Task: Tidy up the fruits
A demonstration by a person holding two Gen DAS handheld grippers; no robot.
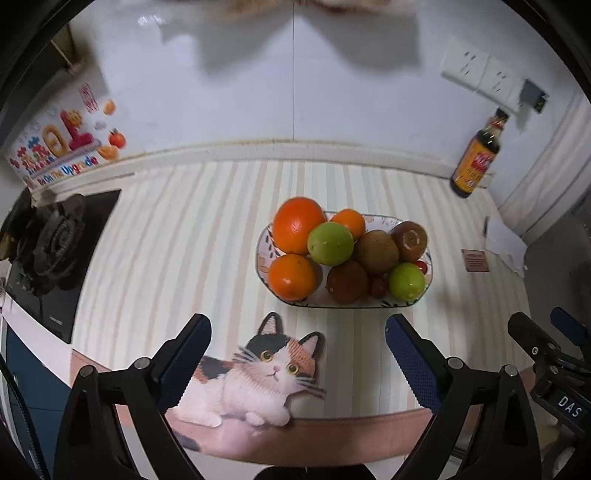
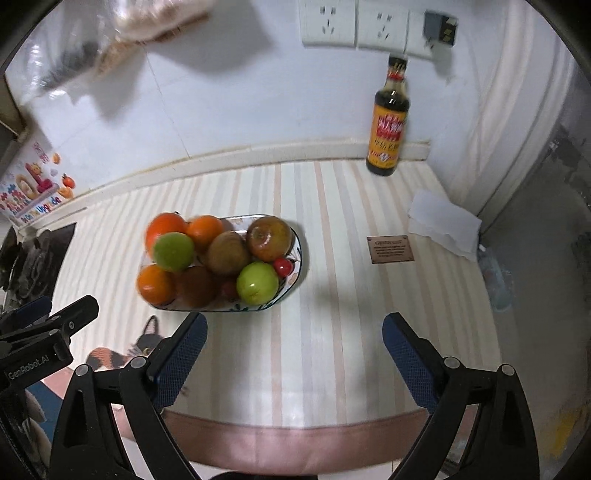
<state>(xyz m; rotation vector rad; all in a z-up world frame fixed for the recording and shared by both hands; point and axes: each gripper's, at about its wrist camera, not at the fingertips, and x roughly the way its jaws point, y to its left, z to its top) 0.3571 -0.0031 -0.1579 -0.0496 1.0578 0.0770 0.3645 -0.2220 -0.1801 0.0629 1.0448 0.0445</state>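
An oval patterned plate (image 1: 332, 305) (image 2: 301, 254) sits mid-counter, piled with fruit. It holds three oranges (image 1: 297, 225), two green fruits (image 1: 330, 243) (image 2: 257, 282), three brown kiwi-like fruits (image 1: 376, 251) and small red tomatoes (image 2: 283, 266). My left gripper (image 1: 298, 325) hovers in front of the plate above a cat-shaped mat, open, with nothing between its blue pads. My right gripper (image 2: 295, 321) hangs just right of the plate's near end, also open and empty. Each gripper shows at the edge of the other's view: the right gripper (image 1: 541, 321), the left gripper (image 2: 62, 306).
A dark sauce bottle (image 2: 388, 122) stands at the back wall under the wall sockets (image 2: 354, 26). A white paper (image 2: 443, 221) and a small brown tag (image 2: 391, 249) lie at the right. A black stove burner (image 1: 55, 251) is at the left. The striped cloth's pink edge (image 1: 314, 439) runs along the front.
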